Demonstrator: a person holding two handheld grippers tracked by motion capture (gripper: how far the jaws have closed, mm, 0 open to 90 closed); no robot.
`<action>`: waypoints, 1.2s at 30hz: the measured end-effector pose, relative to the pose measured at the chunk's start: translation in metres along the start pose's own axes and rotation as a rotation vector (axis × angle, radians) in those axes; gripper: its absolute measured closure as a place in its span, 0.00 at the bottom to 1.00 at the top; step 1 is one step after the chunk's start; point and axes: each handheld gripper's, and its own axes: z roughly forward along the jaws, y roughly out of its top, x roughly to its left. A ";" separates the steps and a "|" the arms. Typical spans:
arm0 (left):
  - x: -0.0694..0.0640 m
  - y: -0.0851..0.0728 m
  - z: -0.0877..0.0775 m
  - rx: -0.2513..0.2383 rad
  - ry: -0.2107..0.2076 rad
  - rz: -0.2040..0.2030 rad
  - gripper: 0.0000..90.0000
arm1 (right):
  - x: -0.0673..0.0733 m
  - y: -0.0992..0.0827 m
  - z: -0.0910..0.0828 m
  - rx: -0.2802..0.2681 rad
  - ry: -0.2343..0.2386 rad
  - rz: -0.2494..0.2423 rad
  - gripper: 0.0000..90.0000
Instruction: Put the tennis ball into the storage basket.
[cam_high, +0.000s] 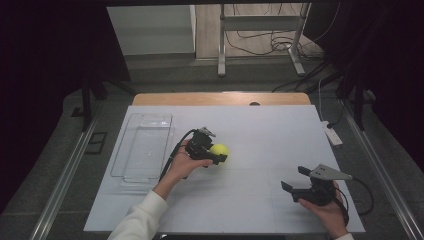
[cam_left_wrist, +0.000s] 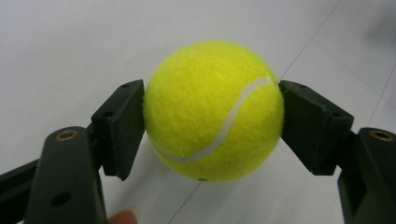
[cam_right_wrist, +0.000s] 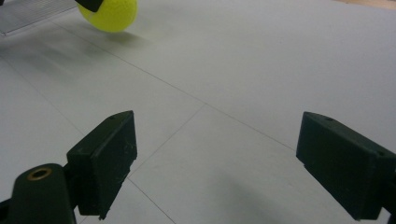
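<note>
The left tool (cam_high: 215, 154) grips a yellow tennis ball (cam_high: 219, 149) near the middle of the desk (cam_high: 270, 130). In the left gripper view the two black pads (cam_left_wrist: 122, 126) press on opposite sides of the ball (cam_left_wrist: 214, 109), one on each flank, and the ball's white seam curves across its front. A fingertip shows at the bottom edge of that view. Whether the ball rests on the desk or hangs just above it cannot be told from the pictures; in the right gripper view a soft shadow lies right under the ball (cam_right_wrist: 112, 14).

The left hand (cam_high: 184, 162) comes in from the lower left in a white sleeve (cam_high: 142, 217), and a black cable (cam_high: 172, 152) trails from the tool back along the wrist.

A clear plastic tray (cam_high: 144, 145) lies on the desk to the left of the ball, near the left hand but apart from it.

The right tool (cam_high: 294, 179) sits well apart from the ball, near the desk's front right corner, held in the right hand (cam_high: 327, 210). Its jaws stand wide open with only bare desk surface between them, as the right gripper view shows. A grey three-cornered plate (cam_high: 330, 173) sits on top of it.
</note>
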 end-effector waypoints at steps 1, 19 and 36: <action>-0.001 0.000 -0.002 -0.008 -0.003 -0.001 0.31 | 0.000 0.000 0.000 0.000 0.000 0.000 0.14; -0.006 0.005 -0.023 -0.091 -0.010 0.005 0.31 | 0.000 0.000 0.000 -0.002 0.001 0.000 0.14; -0.009 0.009 -0.044 -0.156 -0.009 0.018 0.31 | 0.000 0.000 0.000 -0.002 -0.003 -0.003 0.14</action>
